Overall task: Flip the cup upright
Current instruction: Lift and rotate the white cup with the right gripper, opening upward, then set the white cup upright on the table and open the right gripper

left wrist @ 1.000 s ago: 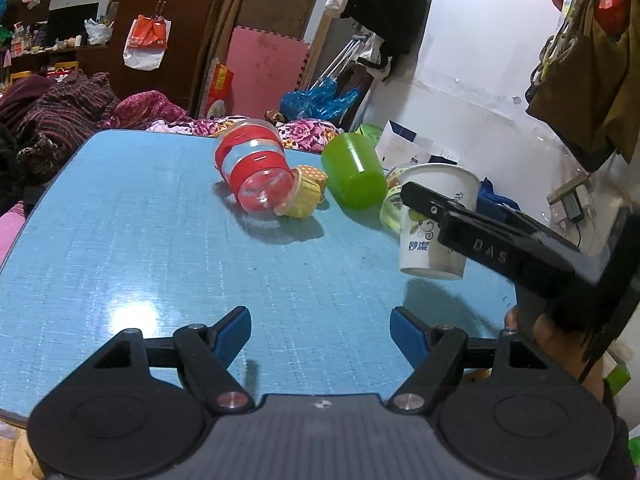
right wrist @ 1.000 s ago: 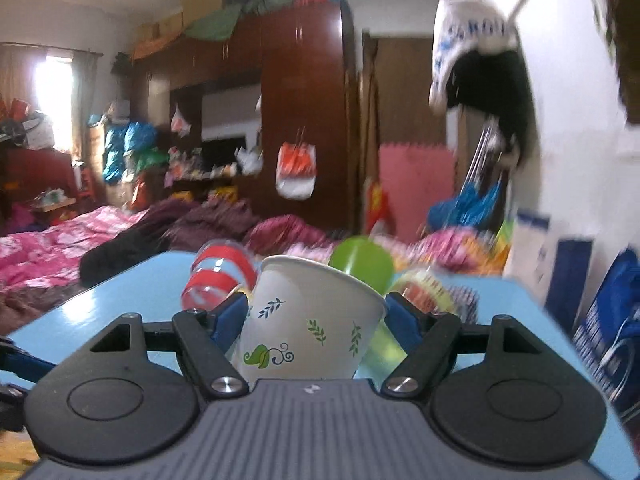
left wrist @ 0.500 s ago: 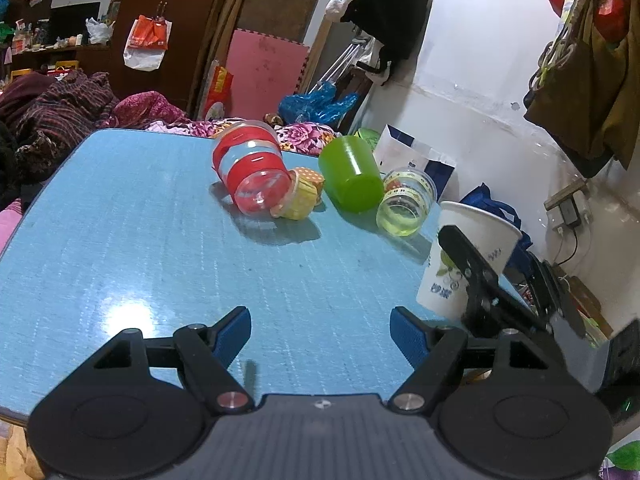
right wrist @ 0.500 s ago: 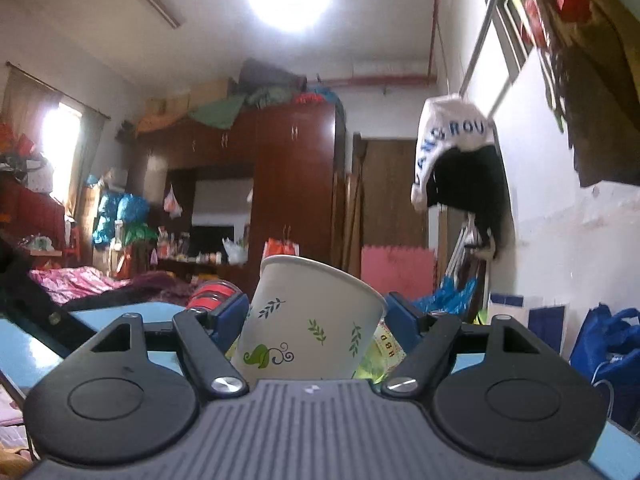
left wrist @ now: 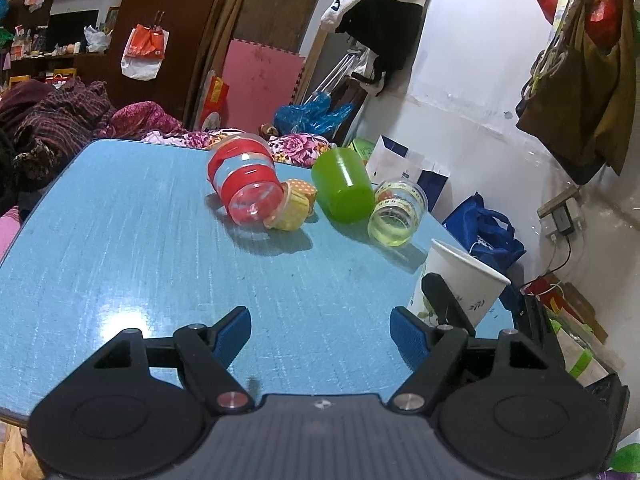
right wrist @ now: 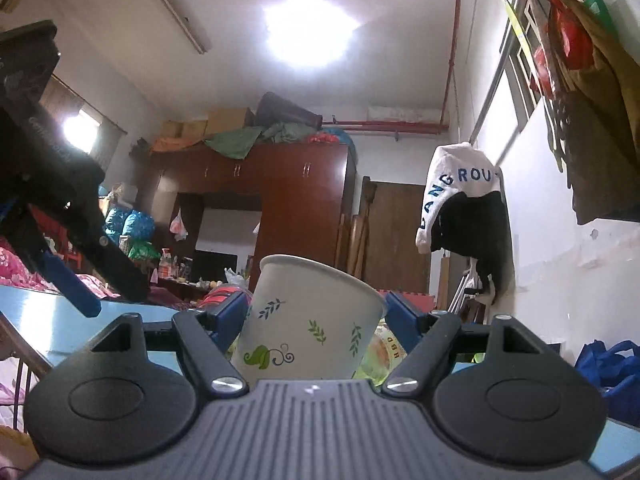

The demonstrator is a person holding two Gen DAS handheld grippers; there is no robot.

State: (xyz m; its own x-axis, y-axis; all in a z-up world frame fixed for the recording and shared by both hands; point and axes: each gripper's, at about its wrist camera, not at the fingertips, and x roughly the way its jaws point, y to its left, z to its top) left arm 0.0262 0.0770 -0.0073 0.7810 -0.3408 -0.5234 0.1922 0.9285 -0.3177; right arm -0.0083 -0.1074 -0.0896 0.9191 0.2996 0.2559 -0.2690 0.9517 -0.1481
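A white paper cup (right wrist: 308,320) with green leaf prints sits between my right gripper's (right wrist: 316,316) blue pads, rim up and tilted slightly. The right gripper is shut on it. In the left wrist view the same cup (left wrist: 464,280) stands mouth-up at the right front edge of the blue table (left wrist: 140,248), with a black finger of the right gripper across its side. My left gripper (left wrist: 320,330) is open and empty, low over the table's front.
Several cups lie on their sides at the table's back: a red-banded clear cup (left wrist: 244,184), a yellow dotted cup (left wrist: 294,206), a green cup (left wrist: 342,186) and a clear cup (left wrist: 398,210). Bags stand beyond the right edge.
The right gripper has tipped the paper cup from on its side to mouth-up and brought it down toward the table's right front edge. The left gripper has barely moved.
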